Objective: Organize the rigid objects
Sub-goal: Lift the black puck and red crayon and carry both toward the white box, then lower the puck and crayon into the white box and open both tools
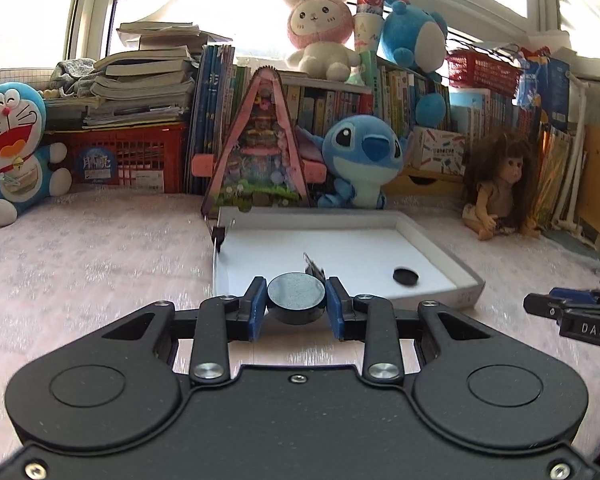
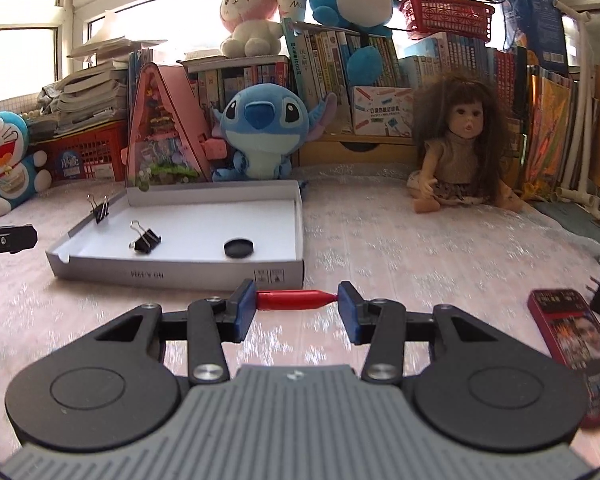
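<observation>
Clamping a round black disc with a grey top face (image 1: pixel 296 295), the left hand-held gripper (image 1: pixel 296 308) has its blue pads (image 1: pixel 257 308) pressed against the disc's two sides, just in front of the near wall of the shallow white cardboard box (image 1: pixel 428 236). The right hand-held gripper (image 2: pixel 297 307) is closed on a slim red pen-shaped object (image 2: pixel 296 299), gripped end to end between its blue pads (image 2: pixel 244 308) — the object lies crosswise, just in front of the box's near wall (image 2: pixel 180 274).

Inside the box, a second small black disc (image 2: pixel 239 248) lies flat on the white floor near the front. A black binder clip (image 2: pixel 145 236) lies on the floor to its left, and another black binder clip (image 2: pixel 99 208) is fastened upright on the left wall.

The box rests on a bench covered with a pale pink patterned cloth (image 2: pixel 380 240). A red smartphone (image 2: pixel 572 352) lies on the cloth to the right of the right hand-held gripper — well apart from the box. A blue Stitch plush toy (image 2: pixel 260 128) sits just behind the box.
</observation>
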The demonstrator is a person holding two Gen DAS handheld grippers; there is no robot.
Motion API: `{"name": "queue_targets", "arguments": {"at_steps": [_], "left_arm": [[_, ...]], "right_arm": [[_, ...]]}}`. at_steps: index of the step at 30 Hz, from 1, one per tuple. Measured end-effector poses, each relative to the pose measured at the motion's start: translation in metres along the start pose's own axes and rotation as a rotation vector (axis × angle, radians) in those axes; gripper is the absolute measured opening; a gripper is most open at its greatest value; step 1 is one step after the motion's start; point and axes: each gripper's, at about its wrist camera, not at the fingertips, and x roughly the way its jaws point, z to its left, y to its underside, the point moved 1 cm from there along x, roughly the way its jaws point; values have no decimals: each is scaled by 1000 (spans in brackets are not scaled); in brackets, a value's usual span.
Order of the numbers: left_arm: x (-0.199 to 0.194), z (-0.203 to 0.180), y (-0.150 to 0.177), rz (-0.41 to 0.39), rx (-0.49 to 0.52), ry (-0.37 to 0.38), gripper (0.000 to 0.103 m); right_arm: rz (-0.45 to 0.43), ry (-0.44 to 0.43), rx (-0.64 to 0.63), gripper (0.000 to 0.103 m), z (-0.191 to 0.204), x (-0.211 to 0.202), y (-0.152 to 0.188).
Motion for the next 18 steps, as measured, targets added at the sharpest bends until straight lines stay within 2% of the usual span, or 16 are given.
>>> {"name": "queue_targets", "arguments": {"at_steps": [4,10,14,18], "left_arm": [[26,1,-24,-1,0,-9,30],[77,8,-51,58,-44,-25,30],[106,11,-55,79,-54,-48,30],[133,14,-49,132,-67,-64,30]], "right_arm": [[12,-22,11,50,-1,21,-22],[76,-55,35,50,3,63,-53],[95,-77,34,50,9,89,-65],[151,-93,63,50,14,122,-71]]}}
